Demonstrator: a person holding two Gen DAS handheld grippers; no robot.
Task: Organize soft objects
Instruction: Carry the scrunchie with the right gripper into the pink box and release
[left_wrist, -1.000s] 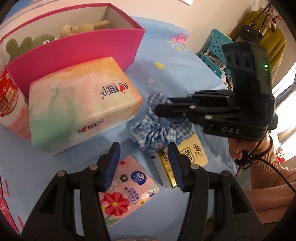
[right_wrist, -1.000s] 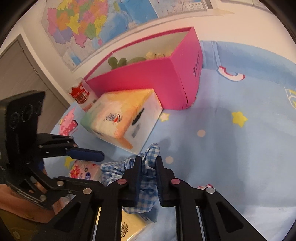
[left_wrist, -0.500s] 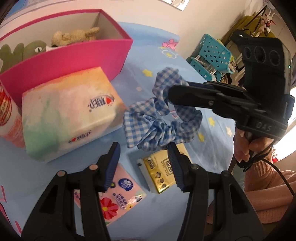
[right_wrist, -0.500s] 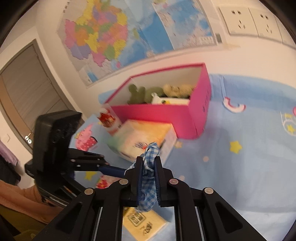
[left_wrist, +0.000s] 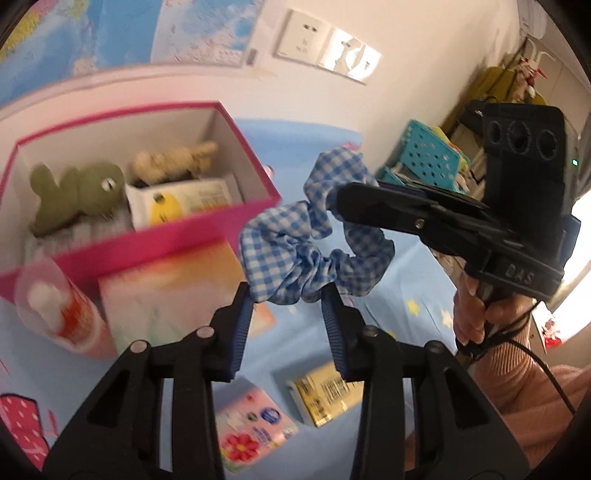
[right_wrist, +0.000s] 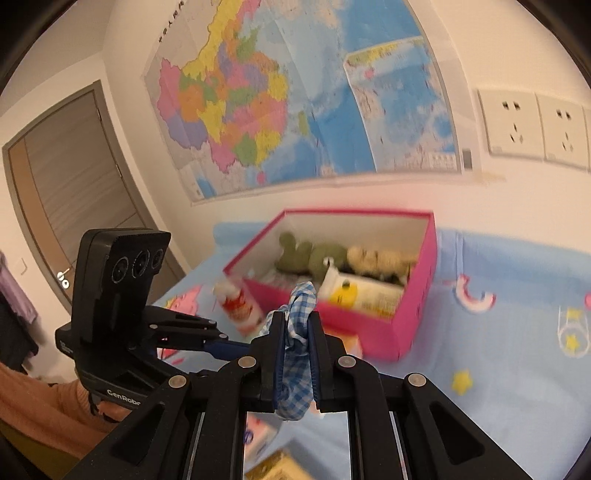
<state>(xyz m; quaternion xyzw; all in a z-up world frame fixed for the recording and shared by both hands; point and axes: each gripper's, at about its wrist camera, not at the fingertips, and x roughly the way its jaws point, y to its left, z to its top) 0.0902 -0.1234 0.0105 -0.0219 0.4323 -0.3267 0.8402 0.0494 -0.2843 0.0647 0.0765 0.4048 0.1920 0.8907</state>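
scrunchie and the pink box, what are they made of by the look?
Scrunchie: woven blue-white gingham cloth, matte; it gathers in soft ruffles and hangs limp from the right tongs. Pink box: probably cardboard, smooth finish; thin straight walls, sharp corners, white inside.

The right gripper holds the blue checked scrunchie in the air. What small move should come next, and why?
Probably carry the scrunchie a little further toward the open pink box and over its rim. The right gripper is shut on the scrunchie, which hangs clear of the table; the box already holds soft toys and has room. The left gripper, whose jaws have just been closing, grips nothing yet.
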